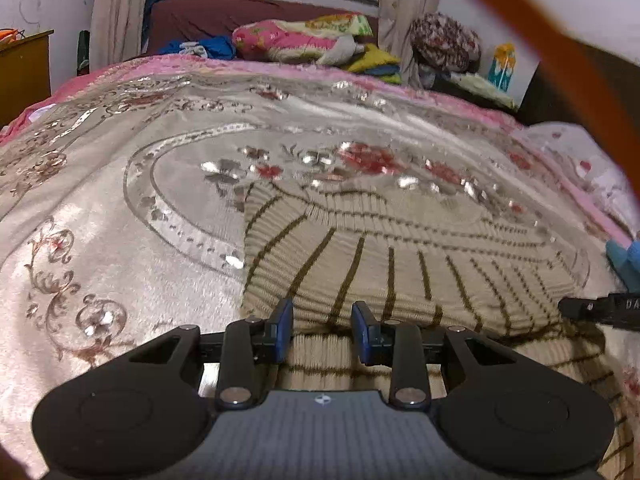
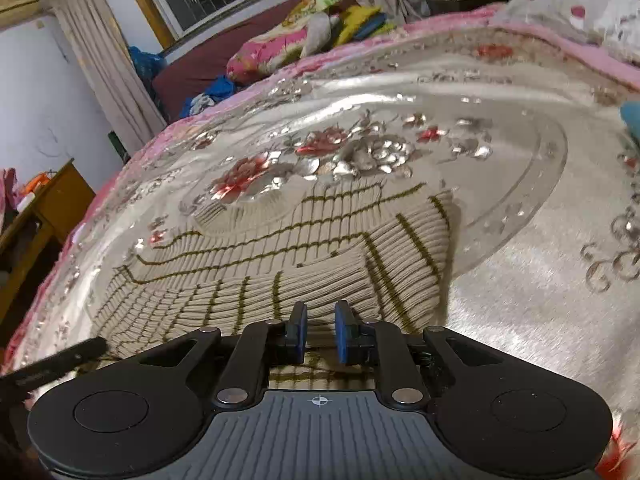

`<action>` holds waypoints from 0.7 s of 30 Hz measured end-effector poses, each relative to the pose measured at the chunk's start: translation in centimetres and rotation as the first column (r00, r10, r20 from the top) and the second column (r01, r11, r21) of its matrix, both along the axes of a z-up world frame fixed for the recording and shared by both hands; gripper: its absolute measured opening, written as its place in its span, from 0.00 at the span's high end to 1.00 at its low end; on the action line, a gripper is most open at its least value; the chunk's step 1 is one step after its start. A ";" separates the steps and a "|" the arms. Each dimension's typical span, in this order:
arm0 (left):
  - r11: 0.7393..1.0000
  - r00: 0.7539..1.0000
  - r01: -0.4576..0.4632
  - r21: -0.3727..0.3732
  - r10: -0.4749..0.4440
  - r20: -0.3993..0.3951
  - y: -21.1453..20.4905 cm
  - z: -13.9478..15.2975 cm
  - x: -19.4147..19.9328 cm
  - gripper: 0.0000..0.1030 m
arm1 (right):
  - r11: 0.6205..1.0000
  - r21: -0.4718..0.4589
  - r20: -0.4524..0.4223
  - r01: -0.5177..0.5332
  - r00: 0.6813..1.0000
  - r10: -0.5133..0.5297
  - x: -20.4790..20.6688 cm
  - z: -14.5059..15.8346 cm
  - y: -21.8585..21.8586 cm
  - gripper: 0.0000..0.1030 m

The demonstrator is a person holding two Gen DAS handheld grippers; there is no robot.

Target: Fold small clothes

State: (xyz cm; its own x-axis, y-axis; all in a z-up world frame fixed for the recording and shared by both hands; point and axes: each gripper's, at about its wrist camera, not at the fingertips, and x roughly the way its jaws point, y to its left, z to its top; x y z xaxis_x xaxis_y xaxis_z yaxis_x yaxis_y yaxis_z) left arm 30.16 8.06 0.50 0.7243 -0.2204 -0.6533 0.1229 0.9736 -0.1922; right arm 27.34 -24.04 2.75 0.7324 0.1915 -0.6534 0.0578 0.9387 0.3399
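The left gripper (image 1: 322,314) fills the bottom of the left wrist view, its blue fingers (image 1: 285,320) parted, with a gap between them, above the near fold of a beige striped sweater (image 1: 380,260); nothing is pinched between them. In the right wrist view the right gripper (image 2: 320,314) sits low in the frame over the same sweater (image 2: 300,264), its fingers (image 2: 299,326) closer together (whether they nip the knit I cannot tell). The sweater lies on the bed's shiny floral bedspread (image 1: 120,220), in the lower middle of both views. No container shows. Along the upper edge lie a pink floral pillow (image 1: 288,42) and heaped clothes (image 1: 376,62); an orange strap (image 1: 560,60) cuts across the upper right of the left view. A wooden cabinet (image 2: 52,204) stands at the left edge of the right view.
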 end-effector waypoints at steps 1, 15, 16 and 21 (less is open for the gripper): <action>1.000 1.000 0.003 0.007 -0.002 -0.003 -0.1 0.0 -0.1 0.64 | 1.000 -0.006 -0.020 0.004 1.000 -0.004 0.2 -0.2 0.0 0.84; 1.000 0.999 -0.026 0.001 0.026 -0.025 2.8 0.6 -7.3 0.64 | 0.998 0.034 -0.022 -0.053 0.998 0.054 -6.7 2.4 -0.4 0.79; 1.000 0.999 -0.024 -0.003 0.024 -0.029 3.0 0.5 -7.8 0.64 | 0.998 0.035 -0.023 -0.055 0.998 0.055 -7.5 2.6 -0.6 0.79; 1.000 0.998 0.003 -0.014 -0.004 -0.056 3.5 0.1 -11.3 0.64 | 0.996 0.075 -0.032 -0.048 0.998 0.050 -12.7 3.1 -1.8 0.75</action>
